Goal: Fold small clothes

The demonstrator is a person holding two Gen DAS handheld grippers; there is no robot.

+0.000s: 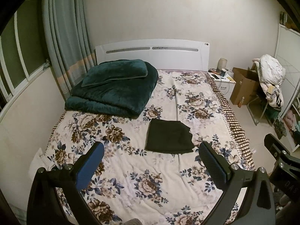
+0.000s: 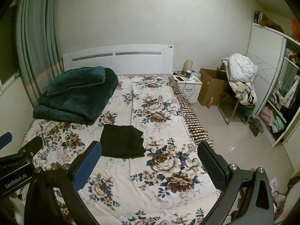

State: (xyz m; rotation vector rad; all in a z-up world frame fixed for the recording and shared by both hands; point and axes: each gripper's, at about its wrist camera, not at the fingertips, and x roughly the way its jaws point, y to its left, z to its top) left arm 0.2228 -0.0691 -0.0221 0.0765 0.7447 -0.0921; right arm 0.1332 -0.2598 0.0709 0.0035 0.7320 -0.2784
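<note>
Left wrist view: my left gripper [image 1: 151, 161] hangs spread wide and empty above the floral bedspread [image 1: 131, 178], the folded black garment [image 1: 168, 136] lying flat just beyond its fingertips. Right wrist view: my right gripper [image 2: 150, 161] gapes wide too, empty, with that garment [image 2: 122, 140] beyond its left finger.

My left gripper [image 1: 151, 162] has black, curved arms ending in two flat fingers [image 1: 90, 166] faced with blue textured pads, silver screws behind each. My right gripper [image 2: 148, 163] is built alike, with the same silver screws. White "GenRobot.AI" lettering marks the black body beside my right fingers.
</note>
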